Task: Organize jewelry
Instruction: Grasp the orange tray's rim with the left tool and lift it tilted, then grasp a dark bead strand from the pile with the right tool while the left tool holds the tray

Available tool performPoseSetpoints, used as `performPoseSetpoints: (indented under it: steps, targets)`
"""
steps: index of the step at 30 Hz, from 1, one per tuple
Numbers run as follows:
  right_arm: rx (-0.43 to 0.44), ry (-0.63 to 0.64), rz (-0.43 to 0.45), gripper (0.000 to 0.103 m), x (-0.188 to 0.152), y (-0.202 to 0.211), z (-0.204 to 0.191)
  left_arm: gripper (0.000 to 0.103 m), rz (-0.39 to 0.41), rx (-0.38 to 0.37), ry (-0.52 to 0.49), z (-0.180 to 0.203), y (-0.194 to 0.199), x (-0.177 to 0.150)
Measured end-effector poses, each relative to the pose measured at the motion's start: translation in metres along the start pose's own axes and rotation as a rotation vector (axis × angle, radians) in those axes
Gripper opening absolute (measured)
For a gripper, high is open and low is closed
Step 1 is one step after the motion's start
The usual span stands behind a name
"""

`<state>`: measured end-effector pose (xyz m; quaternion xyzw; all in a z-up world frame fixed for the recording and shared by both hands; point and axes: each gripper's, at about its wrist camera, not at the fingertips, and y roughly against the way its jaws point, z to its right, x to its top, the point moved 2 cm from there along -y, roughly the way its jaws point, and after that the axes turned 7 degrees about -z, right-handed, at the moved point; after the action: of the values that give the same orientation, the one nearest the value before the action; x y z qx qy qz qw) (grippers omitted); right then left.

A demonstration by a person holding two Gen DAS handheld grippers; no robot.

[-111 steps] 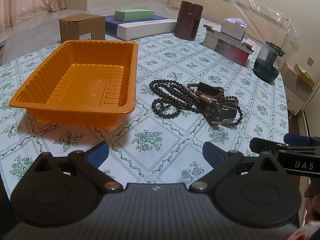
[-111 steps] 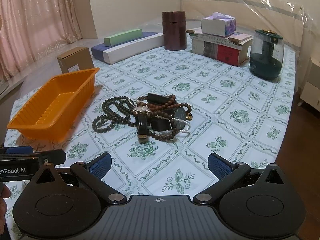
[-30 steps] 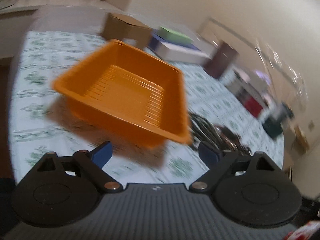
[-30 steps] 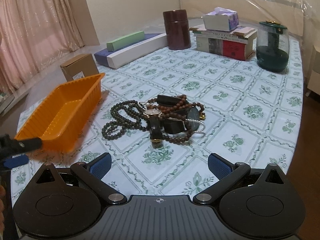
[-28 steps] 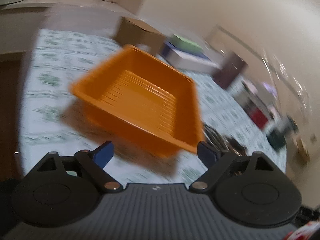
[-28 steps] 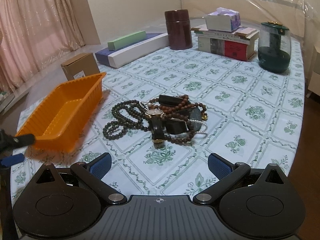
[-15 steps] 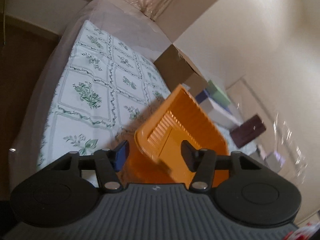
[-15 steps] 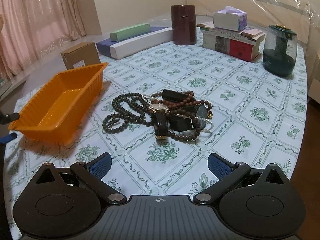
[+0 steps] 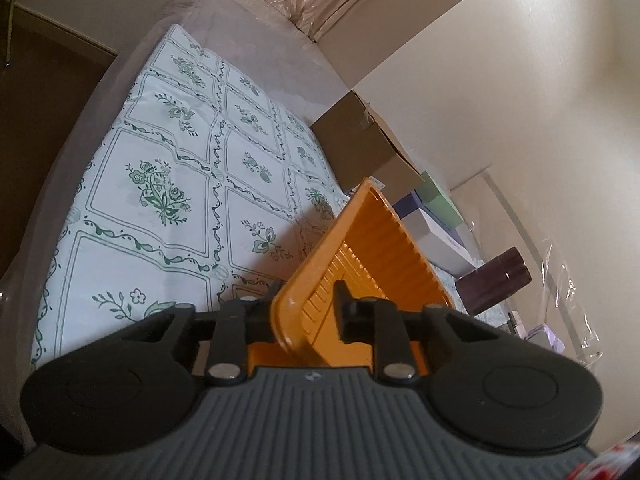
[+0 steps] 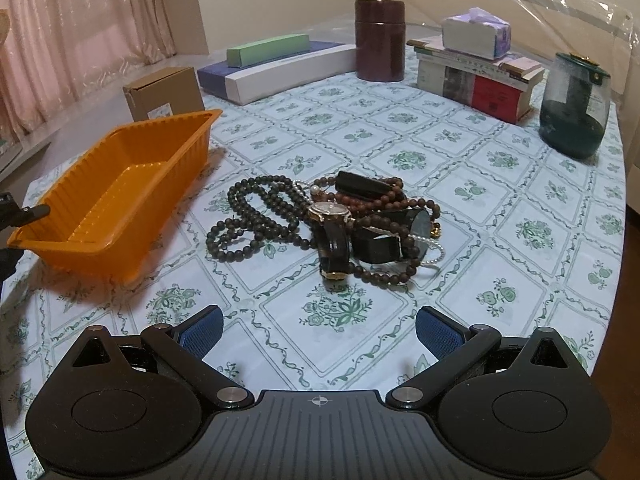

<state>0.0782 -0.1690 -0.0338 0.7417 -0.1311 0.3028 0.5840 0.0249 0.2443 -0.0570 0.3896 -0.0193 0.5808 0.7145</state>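
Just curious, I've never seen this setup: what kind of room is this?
Probably a room in someone's home: a table under a floral tablecloth, pink curtains at the side, and a tissue box on stacked books.

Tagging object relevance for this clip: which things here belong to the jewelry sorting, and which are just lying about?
Belongs to the job:
- orange tray, its corner wall between the left gripper jaws, which have just been closing
- jewelry pile: bead strings, watches
- right gripper, open

Lying about:
- cardboard box
- flat boxes
- brown canister
- books
- tissue pack
- green jar
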Motion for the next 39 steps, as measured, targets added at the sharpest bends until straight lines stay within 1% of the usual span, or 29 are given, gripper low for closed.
performPoseSetpoints:
  steps: [1, 5, 7, 10, 14, 15, 16, 18, 20, 22, 23, 25, 28, 32, 36, 39]
  targets:
    - [0.000, -0.001, -0.001, 0.102, 0.000, -0.001, 0.000, 0.013, -0.004, 0.003, -0.003, 0.001, 0.001, 0.000]
    - [0.009, -0.001, 0.000, 0.102, 0.001, -0.002, -0.002, 0.011, -0.021, 0.022, -0.045, 0.007, 0.003, -0.001]
    - [0.017, -0.007, 0.001, 0.102, 0.001, -0.003, -0.001, 0.009, -0.026, 0.038, -0.090, 0.014, 0.006, -0.002]
    - [0.023, -0.015, 0.009, 0.102, 0.001, -0.003, 0.002, 0.008, -0.026, 0.066, -0.189, 0.031, 0.010, -0.002]
    - [0.019, -0.023, 0.041, 0.102, 0.003, -0.002, 0.009, 0.007, -0.008, 0.116, -0.369, 0.056, 0.015, -0.006]
    - [0.013, -0.024, 0.050, 0.101, 0.005, -0.003, 0.012, 0.007, -0.002, 0.127, -0.412, 0.062, 0.016, -0.007]
    - [0.011, -0.027, 0.057, 0.095, 0.007, -0.004, 0.015, 0.007, 0.008, 0.141, -0.460, 0.068, 0.017, -0.008]
    - [0.013, -0.024, 0.069, 0.086, 0.011, -0.006, 0.019, 0.007, 0.036, 0.173, -0.563, 0.083, 0.021, -0.013]
    - [0.020, -0.007, 0.081, 0.081, 0.014, -0.009, 0.020, 0.007, 0.054, 0.192, -0.637, 0.095, 0.023, -0.017]
    - [0.033, 0.026, 0.090, 0.069, 0.017, -0.014, 0.017, 0.007, 0.068, 0.210, -0.697, 0.105, 0.024, -0.022]
    - [0.037, 0.036, 0.089, 0.066, 0.019, -0.017, 0.016, 0.007, 0.076, 0.219, -0.730, 0.110, 0.024, -0.026]
    - [0.044, 0.044, 0.080, 0.056, 0.021, -0.026, 0.016, 0.007, 0.082, 0.227, -0.771, 0.116, 0.025, -0.030]
    - [0.034, 0.049, 0.067, 0.048, 0.025, -0.037, 0.016, 0.007, 0.097, 0.246, -0.841, 0.125, 0.025, -0.036]
    - [0.025, 0.052, 0.047, 0.040, 0.028, -0.048, 0.017, 0.007, 0.095, 0.247, -0.866, 0.130, 0.024, -0.036]
    - [0.014, 0.059, 0.046, 0.014, 0.032, -0.052, 0.017, 0.007, 0.097, 0.253, -0.870, 0.130, 0.023, -0.037]
    - [0.019, 0.065, 0.075, 0.014, 0.035, -0.046, 0.015, 0.007, 0.097, 0.253, -0.871, 0.131, 0.023, -0.036]
